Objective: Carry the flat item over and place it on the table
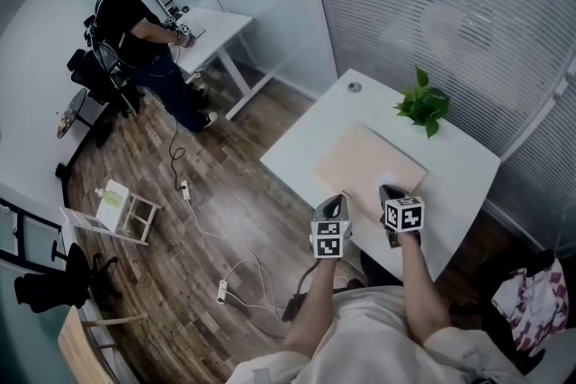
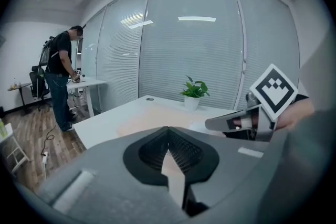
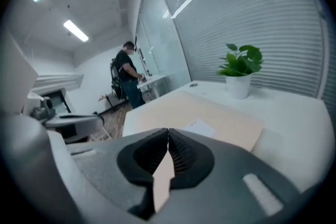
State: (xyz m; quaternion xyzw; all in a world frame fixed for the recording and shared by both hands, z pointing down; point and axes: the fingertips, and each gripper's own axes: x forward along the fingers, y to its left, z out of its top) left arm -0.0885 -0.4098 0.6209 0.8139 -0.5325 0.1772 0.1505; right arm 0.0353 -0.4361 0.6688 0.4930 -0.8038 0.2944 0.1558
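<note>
"Are those tongs gripping anything?"

"No. The left gripper [image 1: 334, 202] and the right gripper [image 1: 389, 192] are both pressed together, empty. The flat beige board [image 1: 367, 157] lies on the white table [image 1: 310, 138], just ahead of their tips."

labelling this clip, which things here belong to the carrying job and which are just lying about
Job: beige board, white table, left gripper, right gripper.
Lying about: potted plant, power strip, white rack.
</note>
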